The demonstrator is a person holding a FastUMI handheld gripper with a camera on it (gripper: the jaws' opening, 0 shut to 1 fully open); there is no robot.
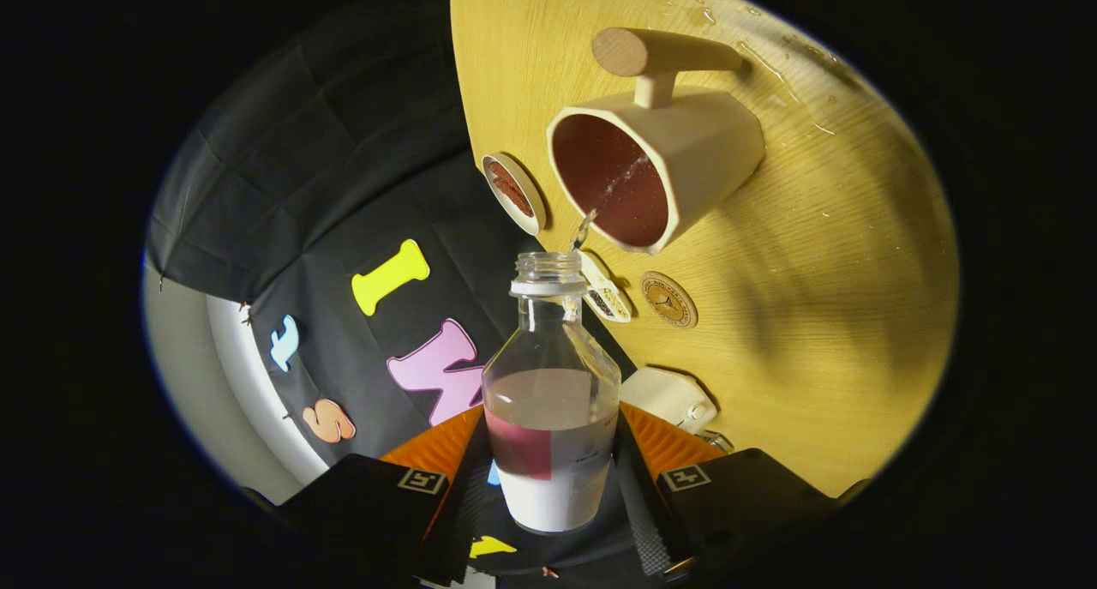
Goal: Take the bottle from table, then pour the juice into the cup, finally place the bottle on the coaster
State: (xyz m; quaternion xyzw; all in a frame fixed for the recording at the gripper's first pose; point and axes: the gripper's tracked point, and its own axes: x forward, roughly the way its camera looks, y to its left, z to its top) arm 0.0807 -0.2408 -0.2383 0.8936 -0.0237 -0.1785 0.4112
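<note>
pouring now: our hand-held gripper point(553, 477) squeezes the bottle point(551, 400), juice falls into the cup point(656, 165) ahead; the coaster point(668, 299) waits.

No text, brand or number can be read here. The bottle point(551, 400) carries a label with a red block and a pale lower band, and its small print is too blurred to make out. The round coaster point(668, 300), lying on the tabletop point(840, 297) near its edge and just beside the bottle's neck, bears a dark emblem inside a ring, with no legible lettering. Two square black-and-white marker tags sit on the gripper point(553, 486) body, one on each side of the bottle; they show coded patterns, not words
</note>
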